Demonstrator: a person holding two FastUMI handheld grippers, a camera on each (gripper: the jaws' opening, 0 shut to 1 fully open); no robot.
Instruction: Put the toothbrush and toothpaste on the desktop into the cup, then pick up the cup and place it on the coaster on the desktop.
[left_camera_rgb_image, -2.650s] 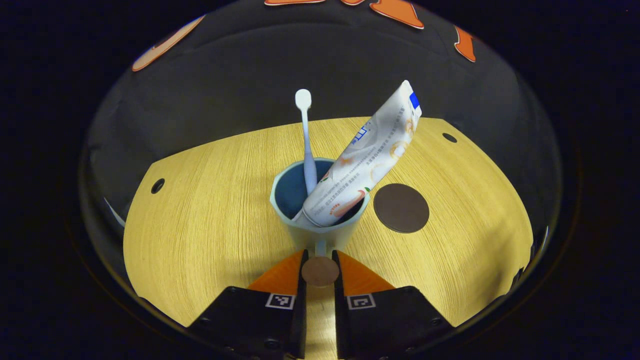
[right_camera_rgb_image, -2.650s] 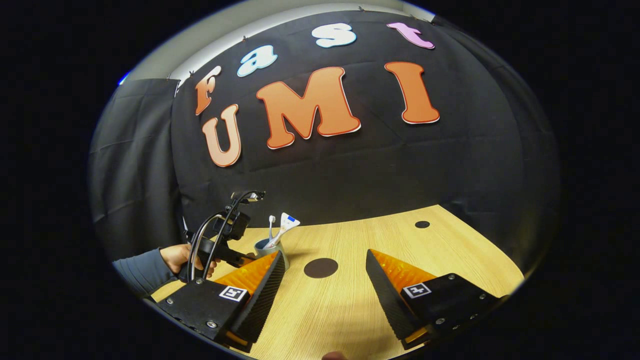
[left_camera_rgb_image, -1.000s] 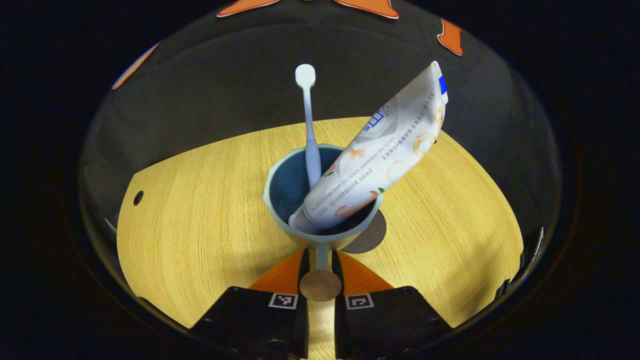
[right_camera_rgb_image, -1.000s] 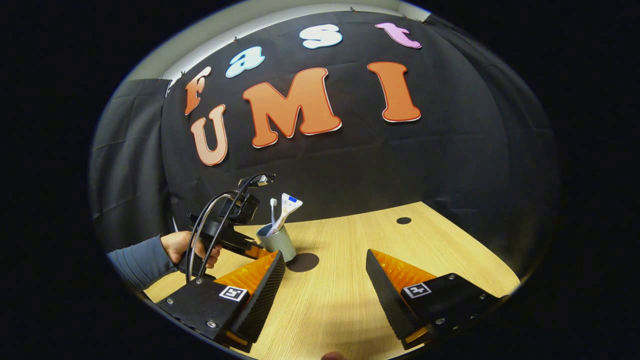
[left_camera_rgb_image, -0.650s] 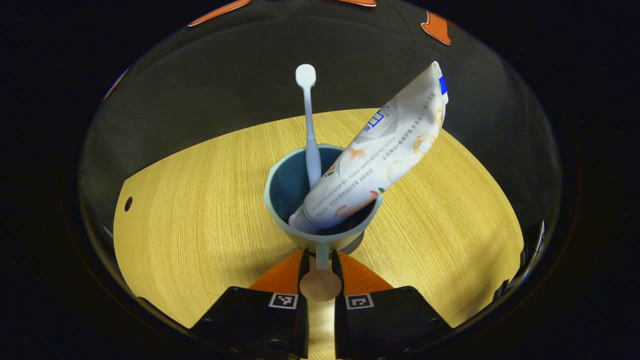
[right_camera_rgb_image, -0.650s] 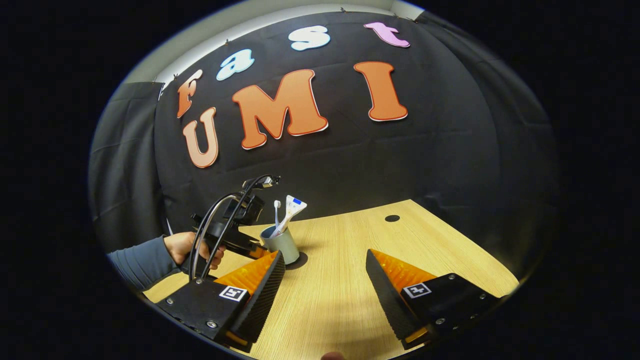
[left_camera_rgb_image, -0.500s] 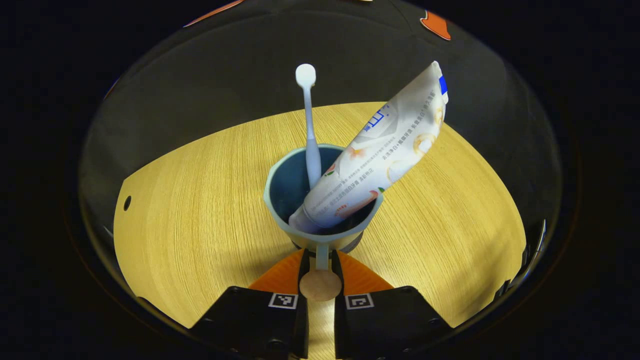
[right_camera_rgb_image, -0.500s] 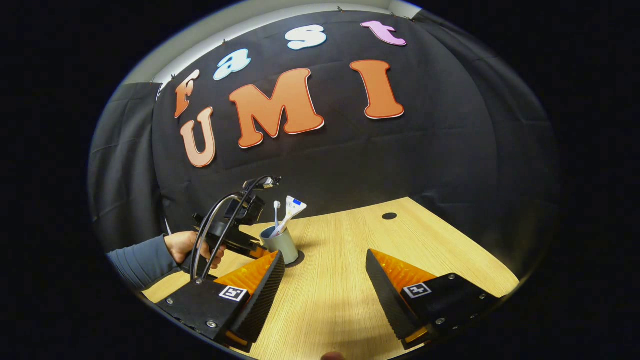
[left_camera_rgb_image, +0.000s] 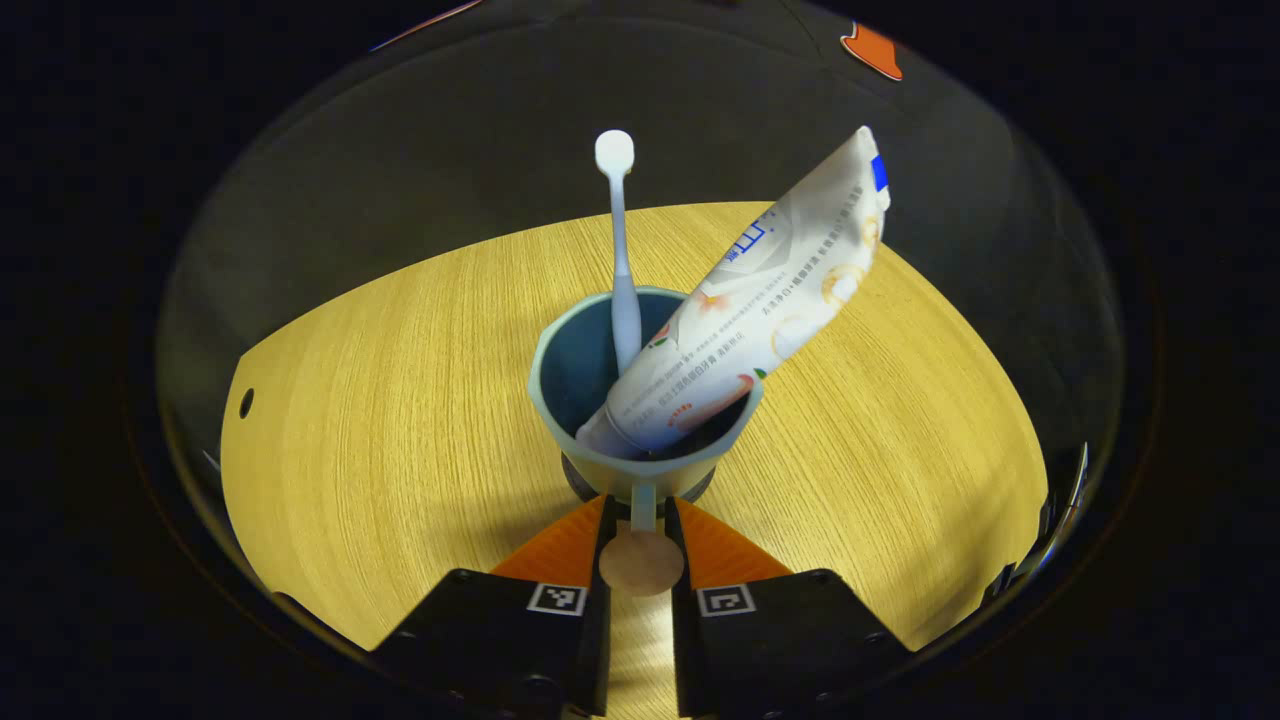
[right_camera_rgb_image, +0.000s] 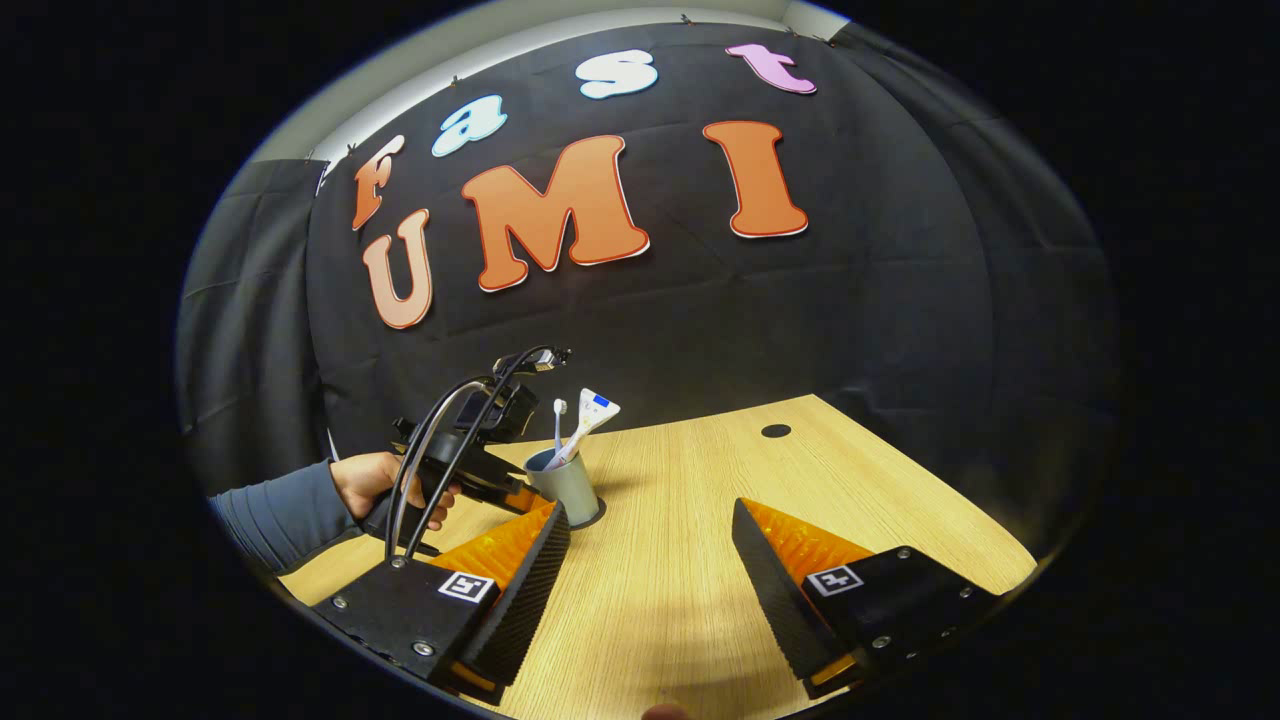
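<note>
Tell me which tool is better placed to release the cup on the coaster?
Left. The left tool is shut on the cup handle, cup over the coaster. The right tool is open, apart.

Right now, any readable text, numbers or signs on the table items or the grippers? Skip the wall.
toothpaste tube: printed lines and a blue mark, too small to read.
left gripper: a square coded marker on each finger block, pattern only, no words.
right gripper: same kind of markers, no words.
cup, toothbrush: no print seen.
</note>
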